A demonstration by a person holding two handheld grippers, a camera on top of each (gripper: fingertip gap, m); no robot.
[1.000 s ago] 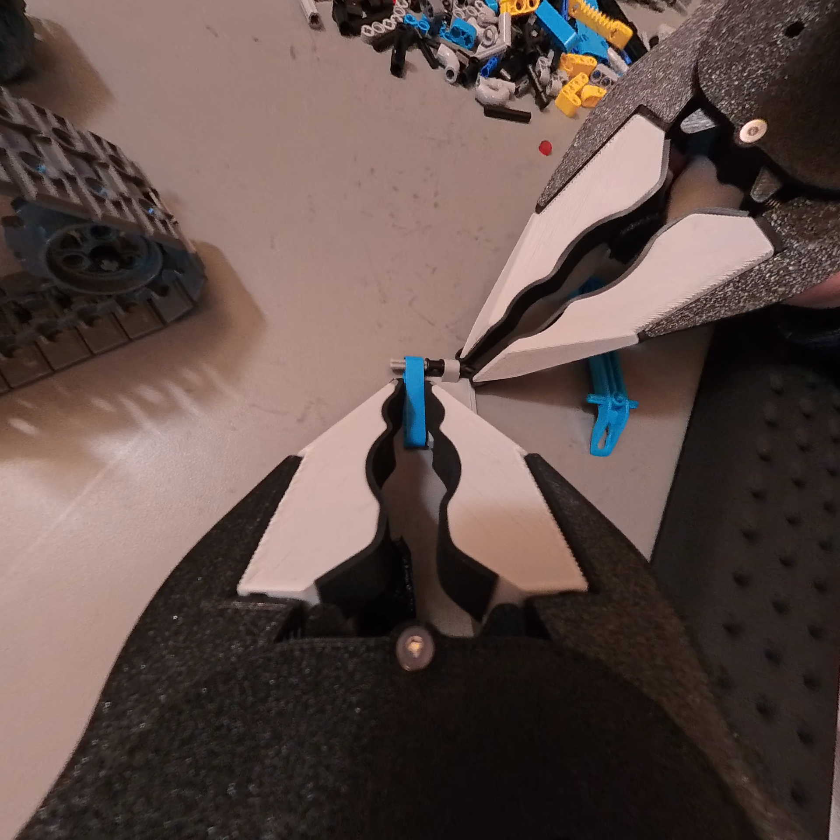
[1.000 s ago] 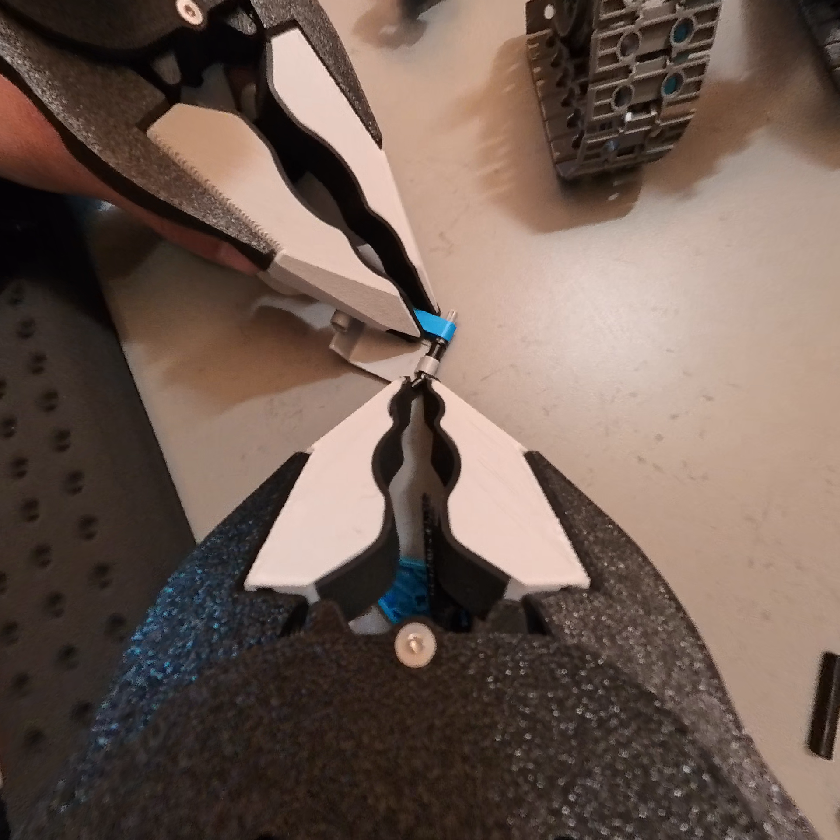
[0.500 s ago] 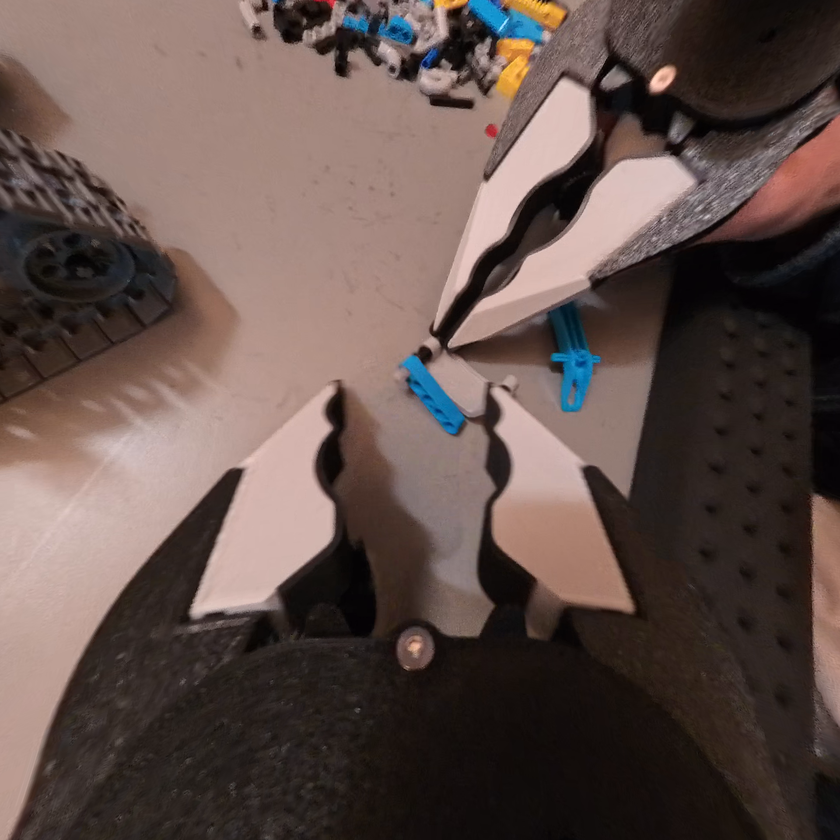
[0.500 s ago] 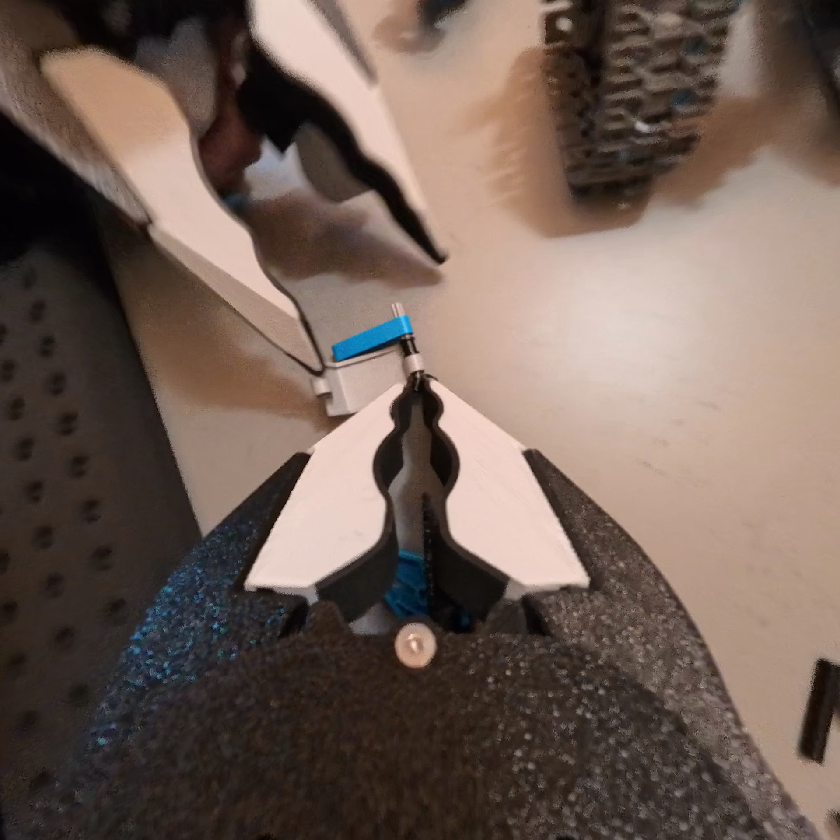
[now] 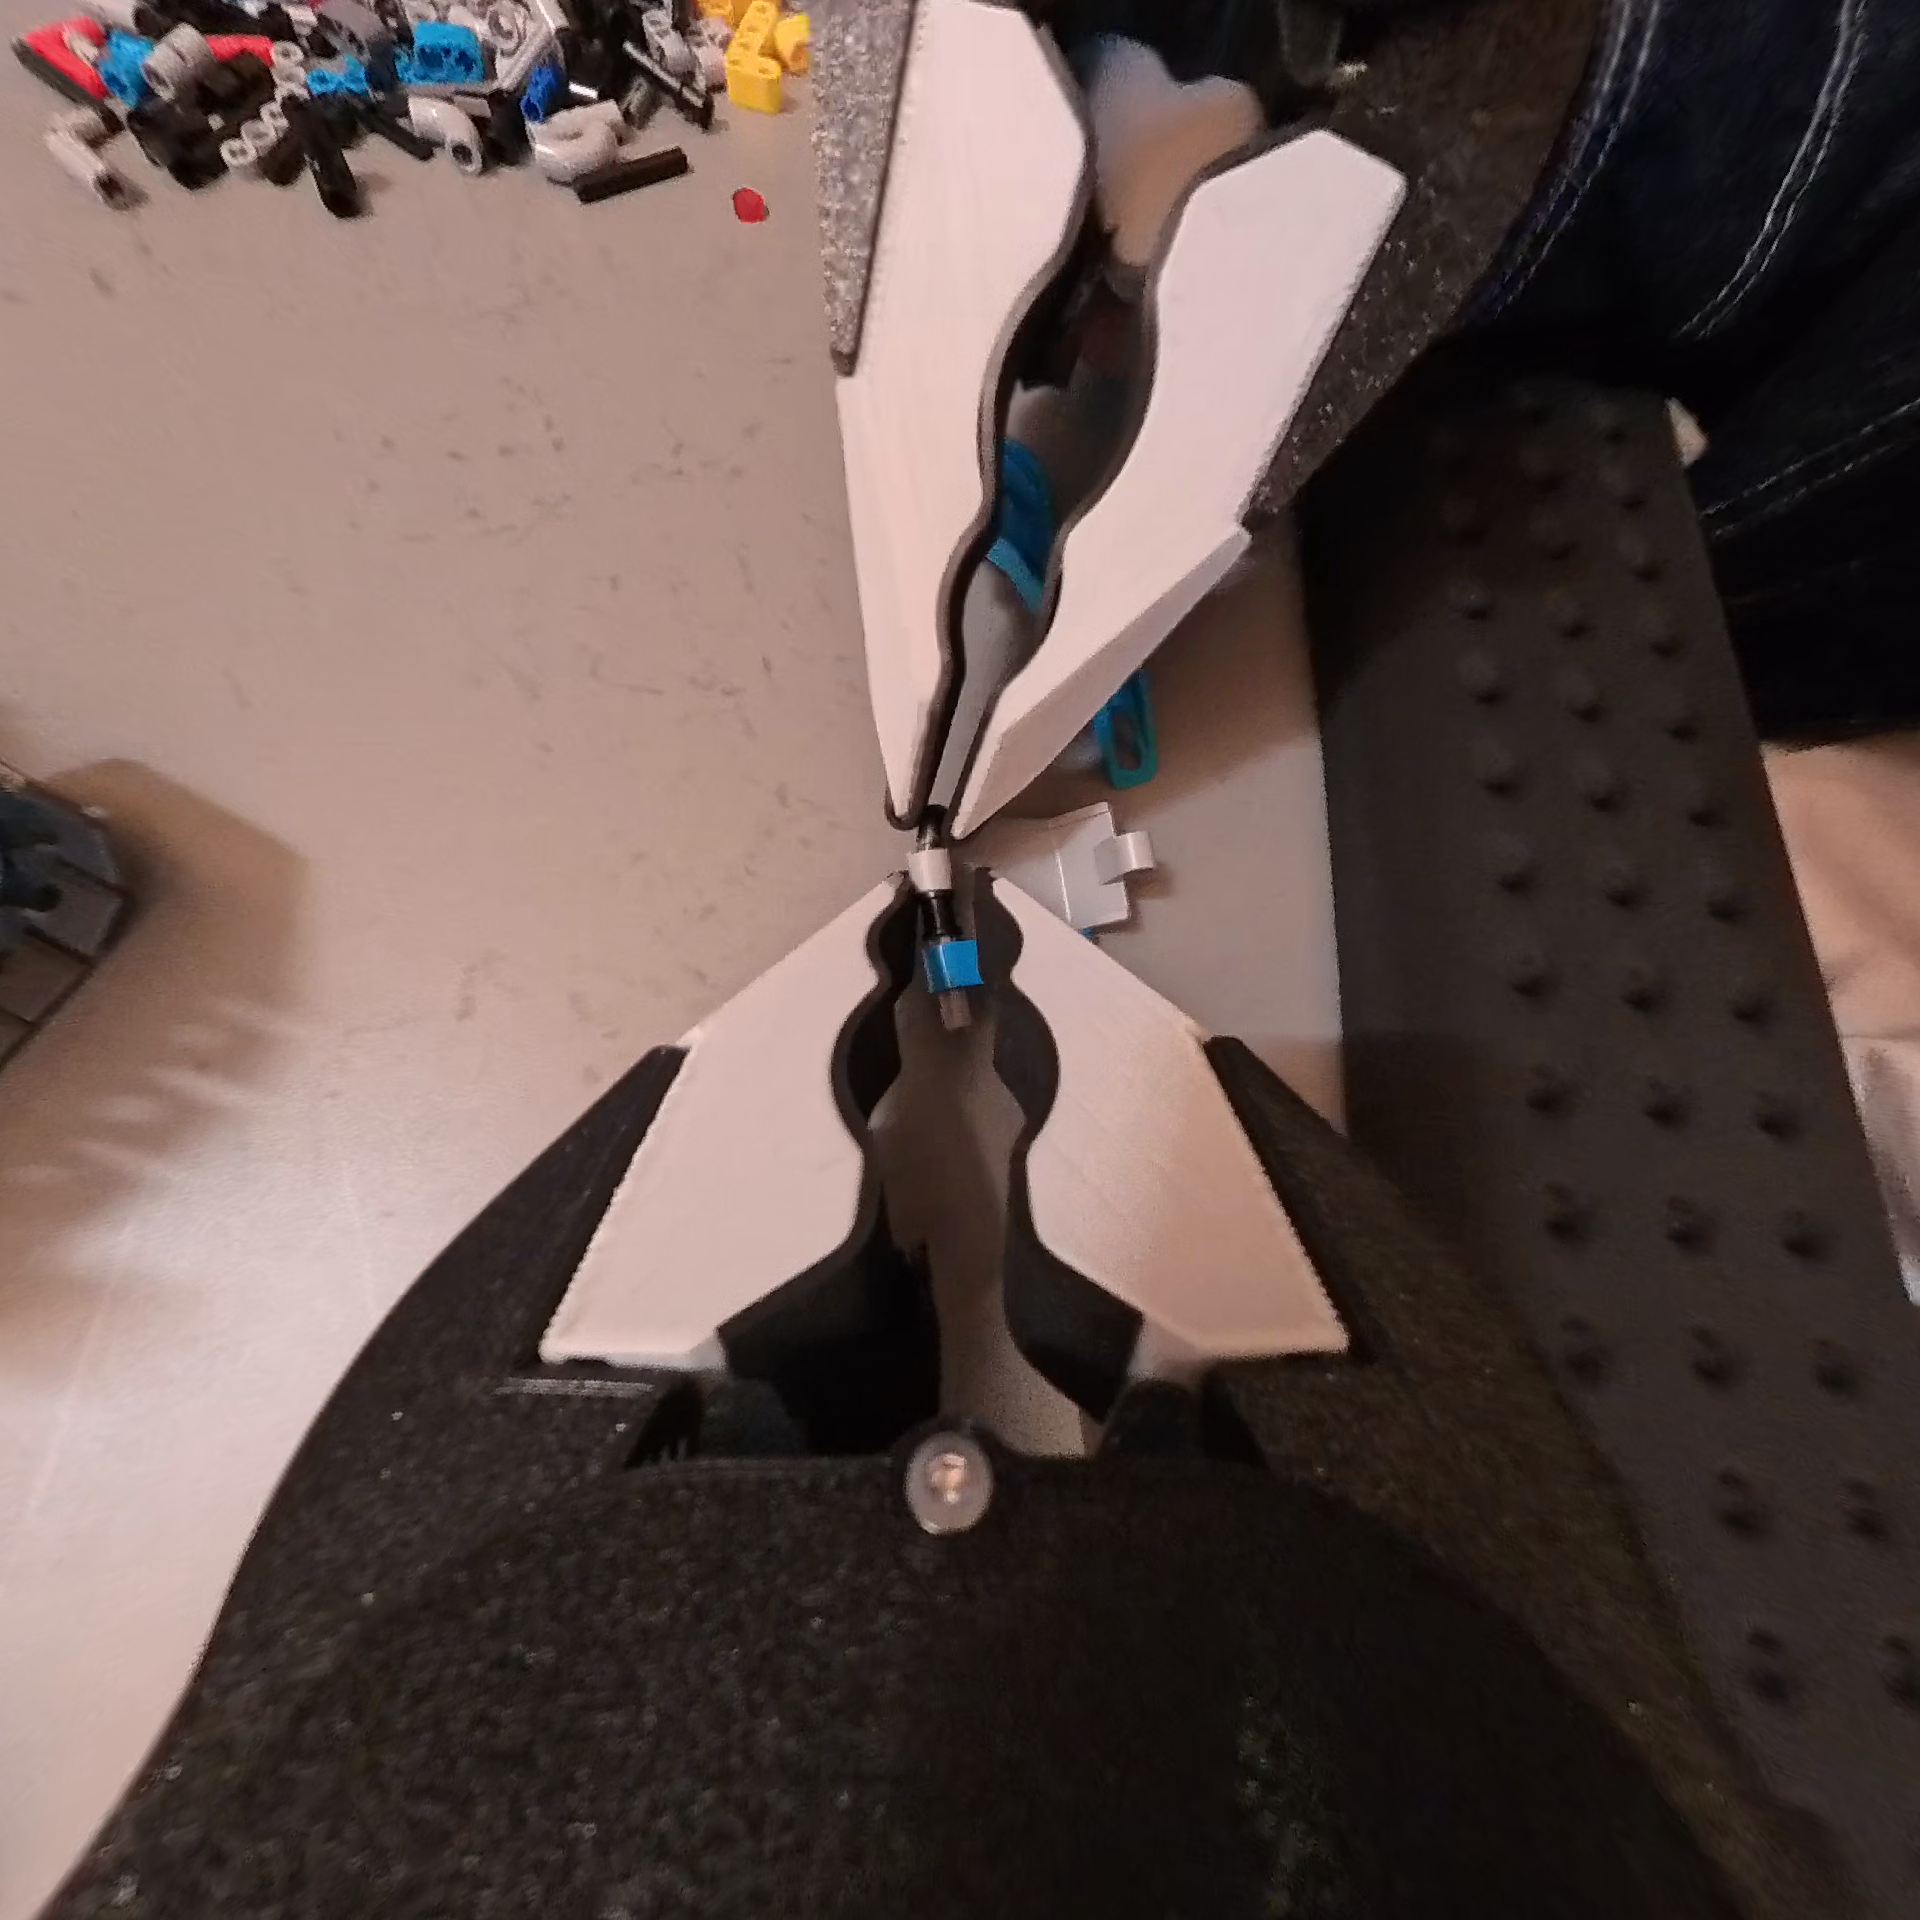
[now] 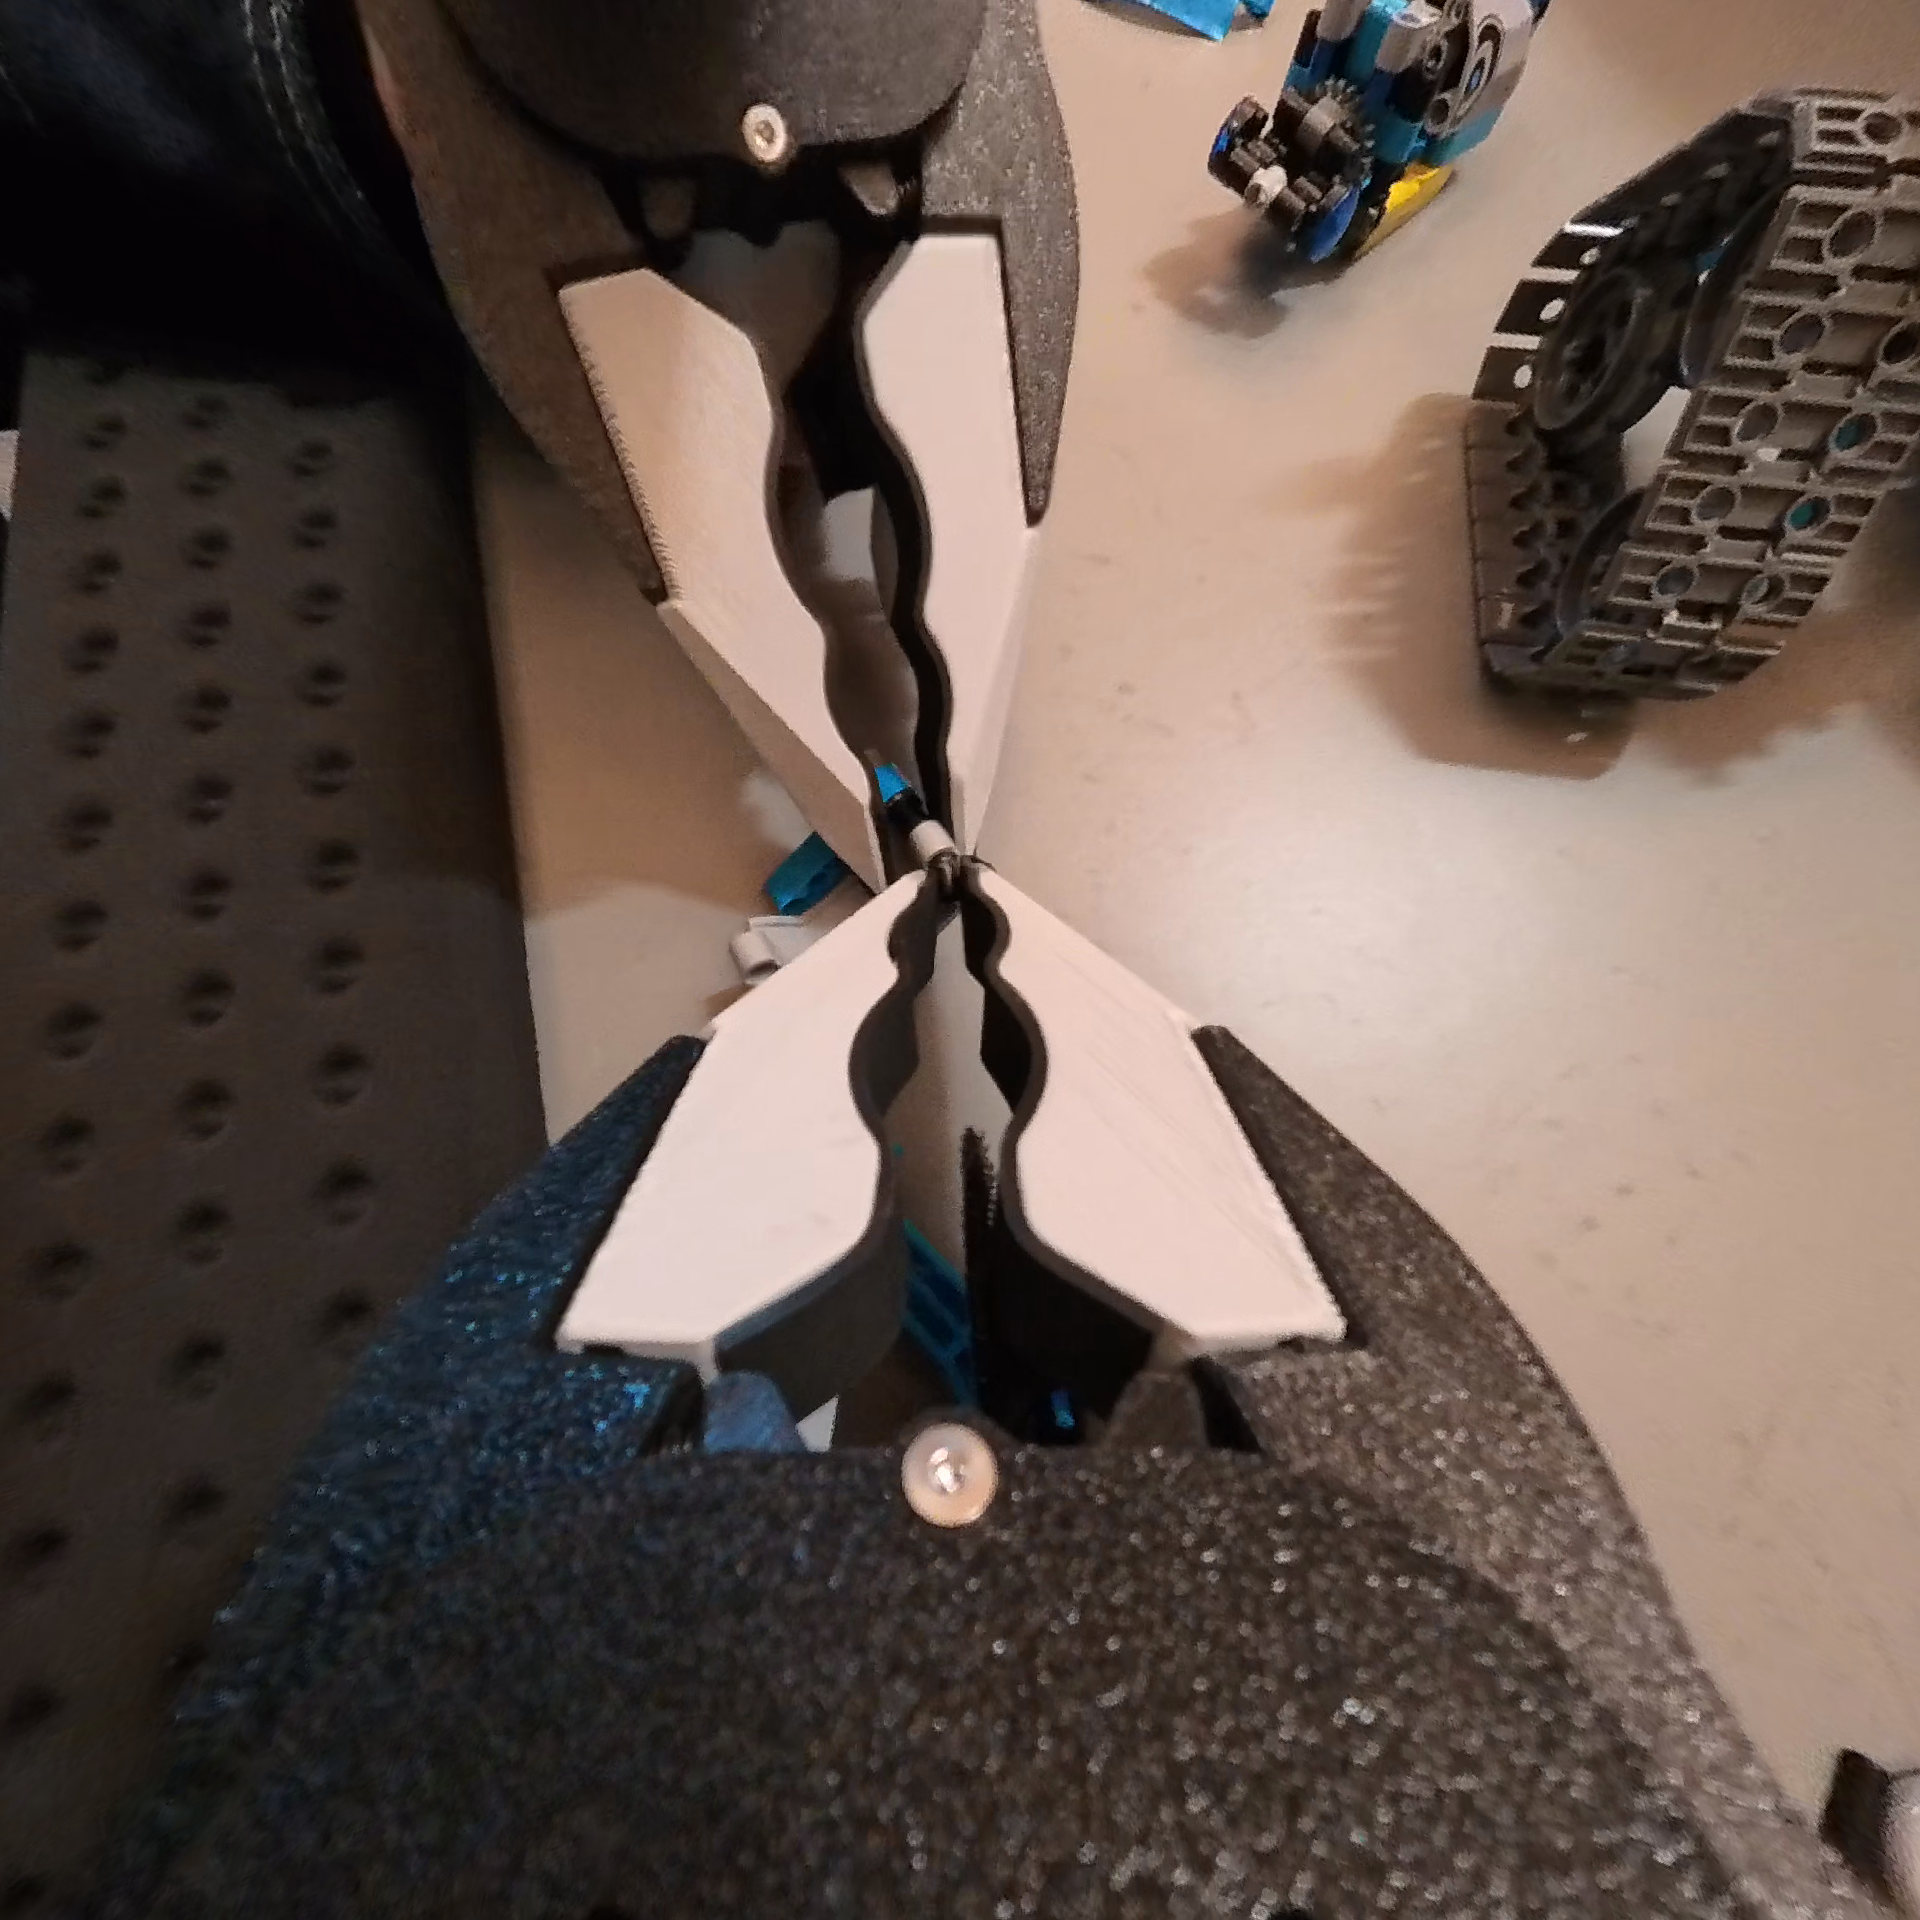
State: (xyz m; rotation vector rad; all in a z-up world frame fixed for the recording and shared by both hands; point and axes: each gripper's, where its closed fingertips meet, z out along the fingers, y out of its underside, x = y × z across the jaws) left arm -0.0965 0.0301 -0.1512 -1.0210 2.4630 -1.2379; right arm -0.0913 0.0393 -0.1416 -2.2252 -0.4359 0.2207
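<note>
A small assembly hangs between both grippers: a black axle (image 5: 938,914) with a grey bush (image 5: 928,865) and a short blue beam (image 5: 951,964). My left gripper (image 5: 940,888) is shut around the blue beam, which sits end-on between its fingers. My right gripper (image 5: 935,821) comes in from above, tip to tip with the left, shut on the axle's far end. In the right wrist view my right gripper (image 6: 948,883) pinches the axle end, and the left gripper (image 6: 920,842) holds the blue beam (image 6: 889,781) beyond the bush (image 6: 928,834).
A grey part (image 5: 1081,873) and a long blue connector (image 5: 1127,732) lie on the table under the grippers. A pile of loose pieces (image 5: 416,94) lies far left. A grey tracked assembly (image 6: 1714,416) and a small blue-yellow model (image 6: 1351,135) stand right. A black perforated mat (image 5: 1610,1039) borders the table. The tips of both grippers are at nearly the same place. From either gripper's tips it is about 20 centimeters to the small blue-yellow model (image 6: 1351,135).
The left gripper held the blue beam, opened half a second ago while the right kept the axle, and has now shut on the beam again, in line with the right gripper.
</note>
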